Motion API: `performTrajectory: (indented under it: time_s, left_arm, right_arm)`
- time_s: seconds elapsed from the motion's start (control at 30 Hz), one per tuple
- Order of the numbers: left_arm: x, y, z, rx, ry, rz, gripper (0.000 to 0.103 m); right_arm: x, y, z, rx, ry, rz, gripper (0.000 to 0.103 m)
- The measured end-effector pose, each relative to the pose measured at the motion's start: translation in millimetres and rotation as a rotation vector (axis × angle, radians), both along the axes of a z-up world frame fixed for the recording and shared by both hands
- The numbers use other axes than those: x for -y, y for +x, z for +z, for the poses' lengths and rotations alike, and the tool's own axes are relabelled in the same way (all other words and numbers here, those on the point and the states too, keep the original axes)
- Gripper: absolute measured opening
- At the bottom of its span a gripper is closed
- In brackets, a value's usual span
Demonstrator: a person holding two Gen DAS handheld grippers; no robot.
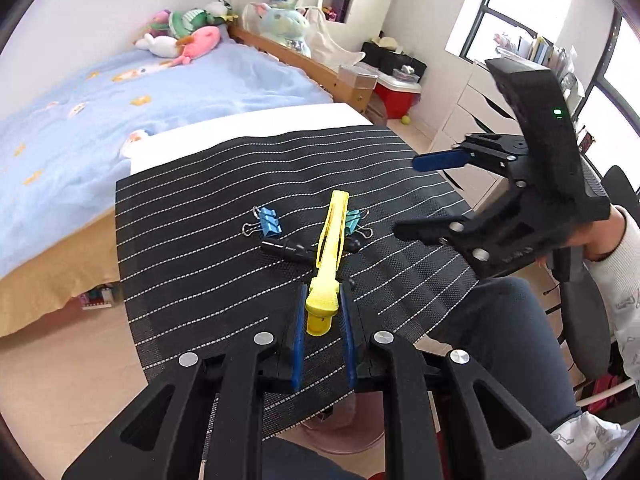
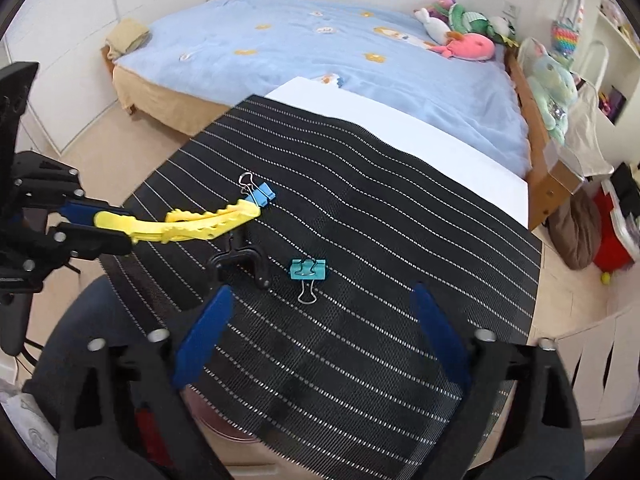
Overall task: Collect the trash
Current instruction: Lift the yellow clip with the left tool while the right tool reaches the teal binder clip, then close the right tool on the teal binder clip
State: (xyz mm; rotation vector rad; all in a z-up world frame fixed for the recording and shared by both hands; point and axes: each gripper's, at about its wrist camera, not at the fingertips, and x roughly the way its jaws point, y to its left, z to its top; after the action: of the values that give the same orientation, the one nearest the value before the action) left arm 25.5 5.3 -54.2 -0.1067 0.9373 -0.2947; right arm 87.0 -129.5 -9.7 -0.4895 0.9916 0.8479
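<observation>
Two grippers over a black woven mat (image 2: 360,240) with white dotted stripes. Left gripper (image 1: 323,312) clamped on a long, toothed yellow plastic clip (image 1: 330,256), held clear above the mat. Right gripper (image 2: 320,344) spread wide, empty, just short of a teal binder clip (image 2: 308,274); blue binder clip (image 2: 262,194) and black plastic piece (image 2: 244,258) lying farther off.

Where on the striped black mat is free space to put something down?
Free: the striped black mat between the teal binder clip and the white board, and its near part. Crowded: around the black plastic piece, blue binder clip and yellow plastic clip.
</observation>
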Motion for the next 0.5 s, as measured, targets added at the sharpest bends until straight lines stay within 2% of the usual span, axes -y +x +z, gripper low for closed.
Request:
performTrajectory:
  time_s: [0.33,0.5]
  left_arm:
    - [-6.9,-4.4,-6.1,-0.011,-0.009,0.022,0.015]
    - [-7.1,-4.7,-6.8,-0.011,-0.009,0.022,0.015]
  right_arm:
    - [-13.8,9.7,-18.3,-0.024,-0.028,0.048,0.051]
    - [-18.0,9.6,-23.2,-0.040,-0.030,0.059,0.039]
